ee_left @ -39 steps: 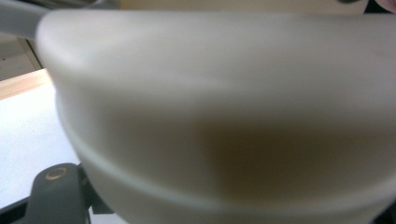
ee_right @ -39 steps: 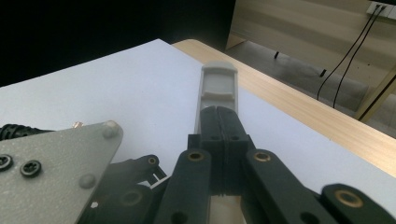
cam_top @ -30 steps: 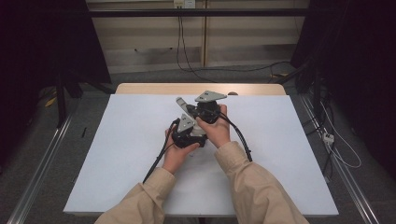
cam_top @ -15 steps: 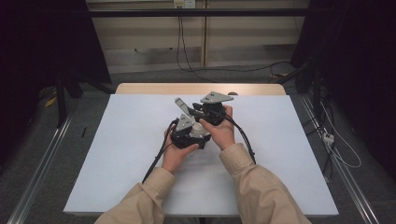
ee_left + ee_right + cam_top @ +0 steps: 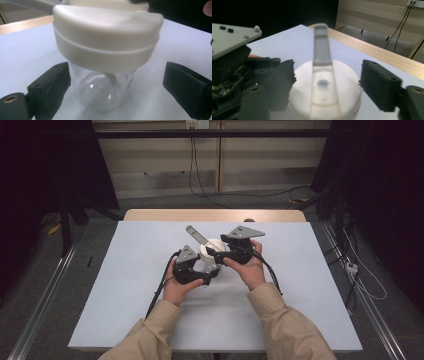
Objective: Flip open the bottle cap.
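A clear jar with a white lid stands mid-table. A grey flap sticks up from the lid and slants to the far left. My left gripper is at the jar's body, its jaws on either side of the glass. The pads have just been opening and do not press on it. My right gripper straddles the lid from the right. Its jaws have also just been opening, and the pads stand off the lid's rim. The flap rises between them.
The jar stands on a white table cover over a wooden table whose far edge shows. Black cables trail from both grippers toward the person. Metal rails run along the floor on both sides.
Both grippers have let go, the left of the jar and the right of its lid, and their jaws now stand apart. Both hands have drawn slightly back toward the person.
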